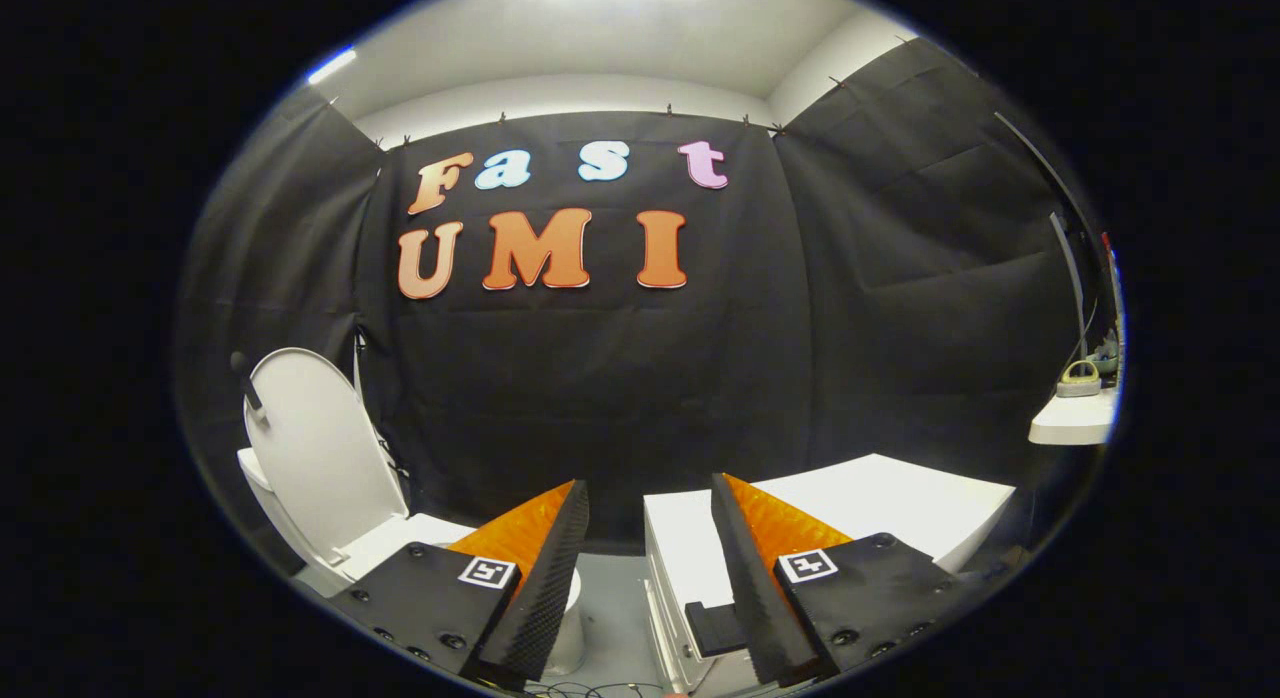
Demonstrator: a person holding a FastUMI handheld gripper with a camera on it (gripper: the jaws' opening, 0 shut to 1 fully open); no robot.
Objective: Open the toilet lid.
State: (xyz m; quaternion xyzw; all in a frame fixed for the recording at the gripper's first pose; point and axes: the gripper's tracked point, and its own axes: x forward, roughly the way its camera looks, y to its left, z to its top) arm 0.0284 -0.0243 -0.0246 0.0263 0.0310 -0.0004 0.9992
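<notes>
A white toilet (400, 543) stands to the left of my fingers, low against the black cloth wall. Its lid (315, 448) is raised upright and leans back toward the wall, with a small dark handle sticking out at its upper left edge. The seat rim lies partly behind my left finger. My gripper (648, 493) is open, with nothing between its fingers. It is held back from the toilet and points at the wall between the toilet and a cabinet.
A white cabinet (880, 498) with drawer fronts stands just beyond my right finger. A white shelf (1075, 418) with small items juts out at the far right. Grey floor (615, 598) shows between the toilet and the cabinet, with cables on it close by.
</notes>
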